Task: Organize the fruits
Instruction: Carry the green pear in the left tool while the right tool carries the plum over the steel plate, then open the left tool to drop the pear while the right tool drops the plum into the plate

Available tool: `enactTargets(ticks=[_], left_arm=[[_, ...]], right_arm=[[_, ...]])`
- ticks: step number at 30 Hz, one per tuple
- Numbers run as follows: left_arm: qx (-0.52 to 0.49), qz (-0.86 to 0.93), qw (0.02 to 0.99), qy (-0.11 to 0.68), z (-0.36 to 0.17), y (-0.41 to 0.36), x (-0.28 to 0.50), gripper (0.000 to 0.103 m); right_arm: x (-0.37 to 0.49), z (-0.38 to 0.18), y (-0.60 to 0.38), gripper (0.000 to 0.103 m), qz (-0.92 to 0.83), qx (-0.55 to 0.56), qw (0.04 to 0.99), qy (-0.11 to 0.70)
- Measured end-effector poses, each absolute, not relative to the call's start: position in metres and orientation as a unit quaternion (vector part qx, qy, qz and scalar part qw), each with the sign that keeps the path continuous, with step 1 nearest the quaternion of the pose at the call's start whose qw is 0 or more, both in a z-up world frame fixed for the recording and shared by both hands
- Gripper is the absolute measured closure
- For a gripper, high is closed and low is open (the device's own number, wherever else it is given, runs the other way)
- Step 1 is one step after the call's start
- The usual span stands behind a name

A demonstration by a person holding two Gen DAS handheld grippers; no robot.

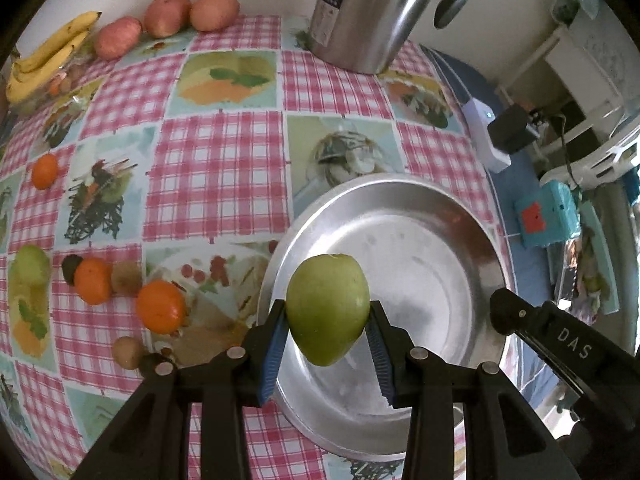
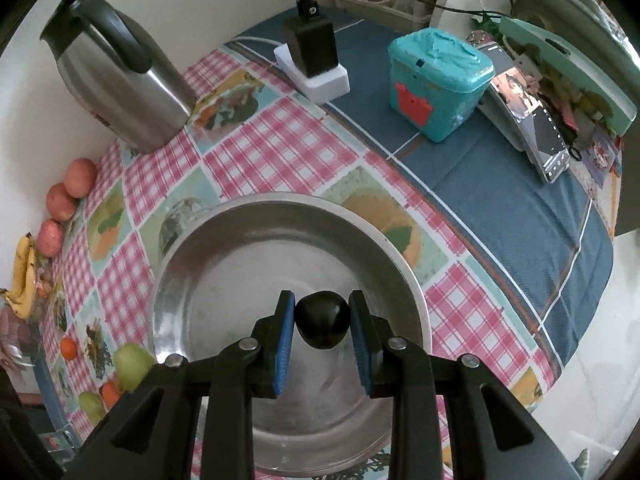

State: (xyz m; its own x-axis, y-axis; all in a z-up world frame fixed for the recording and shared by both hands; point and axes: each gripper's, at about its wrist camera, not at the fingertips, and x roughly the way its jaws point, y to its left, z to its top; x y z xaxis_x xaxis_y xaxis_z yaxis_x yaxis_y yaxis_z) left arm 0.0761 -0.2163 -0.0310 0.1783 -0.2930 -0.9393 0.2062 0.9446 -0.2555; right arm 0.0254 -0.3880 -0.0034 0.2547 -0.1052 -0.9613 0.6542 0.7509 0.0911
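Observation:
My left gripper (image 1: 328, 320) is shut on a green apple (image 1: 328, 308), held above the left rim of the round metal tray (image 1: 432, 248). My right gripper (image 2: 322, 322) is shut on a small dark fruit (image 2: 322, 326), hanging over the bare middle of the same metal tray (image 2: 224, 264). The green apple (image 2: 132, 364) also shows at the tray's left edge in the right wrist view. Part of the right gripper's black body (image 1: 560, 340) reaches in from the right in the left wrist view.
Oranges (image 1: 160, 306), brown kiwis (image 1: 126, 278) and another dark fruit (image 1: 71, 268) lie left of the tray. Bananas (image 1: 44, 60) and red apples (image 1: 168, 14) line the back wall. A steel thermos (image 1: 360, 12) stands behind. A teal box (image 2: 436, 80) and phone (image 2: 536, 136) sit on the blue cloth.

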Motion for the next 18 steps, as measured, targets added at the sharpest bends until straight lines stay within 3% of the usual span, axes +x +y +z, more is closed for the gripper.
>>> enactTargets(ticks=[18], left_arm=[[-0.032, -0.154, 0.757, 0.634, -0.054, -0.215, 0.076, 0.061]], right_arm=[[0.031, -0.023, -0.387, 0.074, -0.252, 0.244, 0.733, 0.584]])
